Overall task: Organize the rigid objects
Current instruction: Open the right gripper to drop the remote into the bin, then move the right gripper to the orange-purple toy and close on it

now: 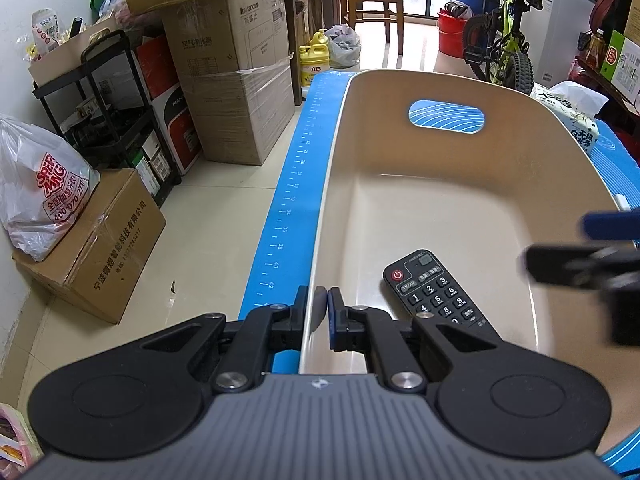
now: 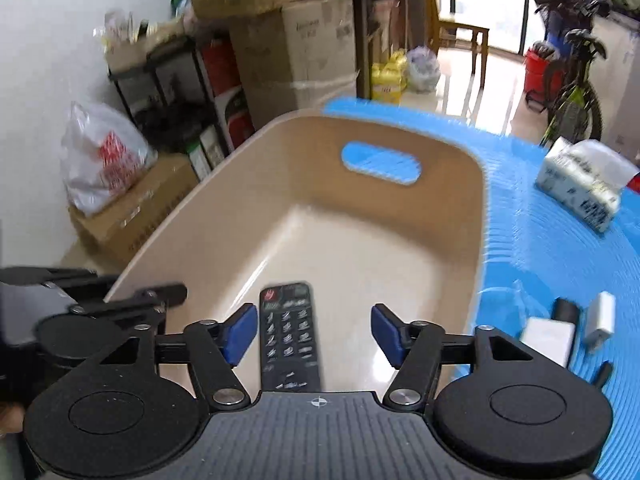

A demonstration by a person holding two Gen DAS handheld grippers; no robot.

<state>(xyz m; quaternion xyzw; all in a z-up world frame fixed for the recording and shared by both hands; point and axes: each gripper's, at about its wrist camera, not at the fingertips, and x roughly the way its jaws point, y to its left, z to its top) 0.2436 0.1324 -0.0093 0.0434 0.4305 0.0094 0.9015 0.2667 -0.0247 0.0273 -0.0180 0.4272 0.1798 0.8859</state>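
Observation:
A beige plastic bin [image 1: 460, 172] with a handle cut-out stands on a blue mat [image 1: 296, 184]. A black remote control [image 1: 434, 286] lies on the bin's floor near the front. My left gripper [image 1: 324, 314] is shut on the bin's left wall near the front corner. My right gripper [image 2: 314, 334] is open above the bin, with the remote [image 2: 290, 336] lying free below between its pads. The right gripper also shows blurred at the right edge of the left wrist view [image 1: 592, 256]. The bin [image 2: 360, 216] fills the middle of the right wrist view.
On the mat right of the bin lie a white charger [image 2: 600, 318], a white box [image 2: 550, 338], a small black object [image 2: 564, 310] and a tissue pack [image 2: 584, 184]. Cardboard boxes [image 1: 232, 80], a black rack [image 1: 108, 112] and a bag [image 1: 40, 184] stand on the floor left of the table.

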